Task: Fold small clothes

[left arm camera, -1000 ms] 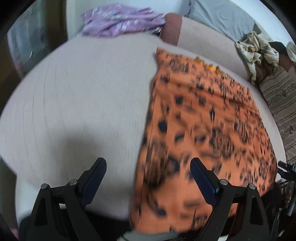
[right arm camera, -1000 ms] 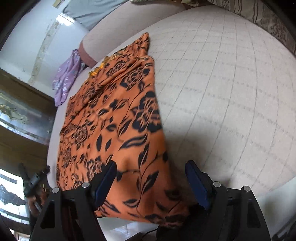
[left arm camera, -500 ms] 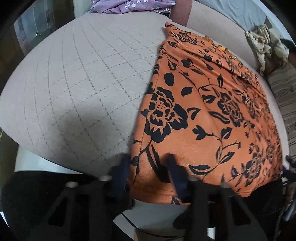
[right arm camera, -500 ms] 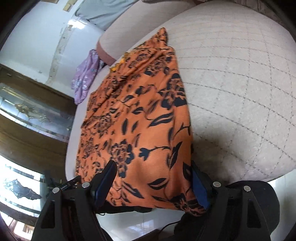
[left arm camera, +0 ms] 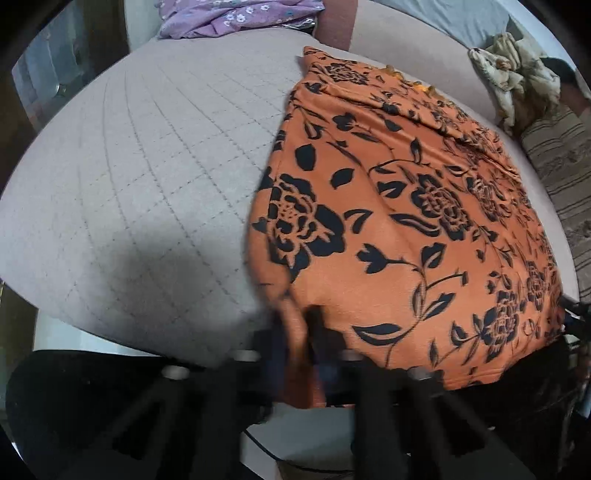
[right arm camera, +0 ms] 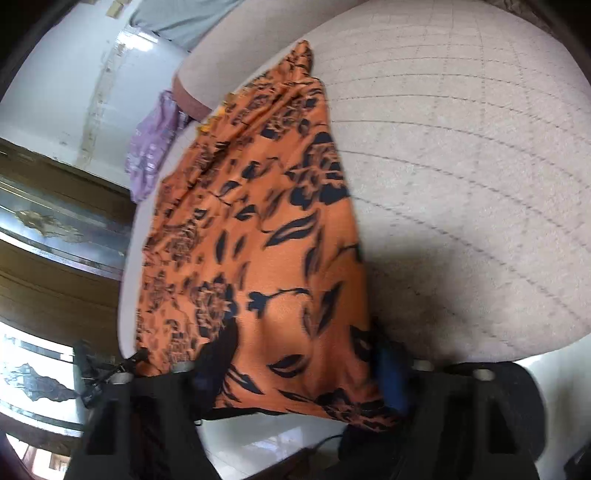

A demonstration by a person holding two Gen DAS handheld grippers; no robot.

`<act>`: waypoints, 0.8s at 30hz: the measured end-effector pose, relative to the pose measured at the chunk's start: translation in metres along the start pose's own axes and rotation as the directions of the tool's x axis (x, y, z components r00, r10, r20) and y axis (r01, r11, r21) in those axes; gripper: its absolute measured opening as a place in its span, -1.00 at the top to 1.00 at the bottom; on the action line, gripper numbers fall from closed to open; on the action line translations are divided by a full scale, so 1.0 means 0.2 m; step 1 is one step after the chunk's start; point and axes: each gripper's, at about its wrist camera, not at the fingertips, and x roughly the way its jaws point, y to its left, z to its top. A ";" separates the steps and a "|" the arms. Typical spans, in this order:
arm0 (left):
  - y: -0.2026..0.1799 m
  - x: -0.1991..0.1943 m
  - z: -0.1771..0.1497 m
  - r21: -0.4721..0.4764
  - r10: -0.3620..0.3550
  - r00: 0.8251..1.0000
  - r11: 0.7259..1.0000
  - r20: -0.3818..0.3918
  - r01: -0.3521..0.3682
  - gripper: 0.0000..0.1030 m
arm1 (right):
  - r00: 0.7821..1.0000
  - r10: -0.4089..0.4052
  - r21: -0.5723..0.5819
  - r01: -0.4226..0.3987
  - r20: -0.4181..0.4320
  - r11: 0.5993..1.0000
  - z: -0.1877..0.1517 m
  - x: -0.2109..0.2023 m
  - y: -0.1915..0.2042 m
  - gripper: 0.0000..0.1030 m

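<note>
Your left gripper [left arm camera: 301,343] is pinching the orange garment [left arm camera: 406,206]'s near hem; right gripper [right arm camera: 299,369] is closing around it, long axis running away from you.

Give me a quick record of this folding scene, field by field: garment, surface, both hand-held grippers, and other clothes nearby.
garment: orange floral cloth, spread flat
surface: quilted beige cushion
left hand-held gripper: shut on the cloth's near hem
right hand-held gripper: jaws closing, near hem between them, not yet pinched
other clothes: purple flowered garment at the far edge; crumpled cream cloth far right
</note>
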 end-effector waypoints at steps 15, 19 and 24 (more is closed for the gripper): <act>0.05 0.02 0.02 -0.061 -0.026 1.000 0.998 0.008 0.027 0.28 | 0.984 0.175 0.133 -0.175 0.010 0.976 0.01 -0.05 -0.14 -0.27; 0.00 0.01 0.06 0.005 -0.017 1.000 1.000 0.000 0.017 0.90 | 0.995 0.100 0.036 -0.099 -0.028 0.994 0.01 -0.03 -0.08 0.21; -0.01 -0.21 0.17 -0.024 -0.109 0.985 0.993 0.137 0.113 0.89 | 0.986 0.166 0.000 -0.166 0.022 0.986 0.06 -0.15 0.02 0.89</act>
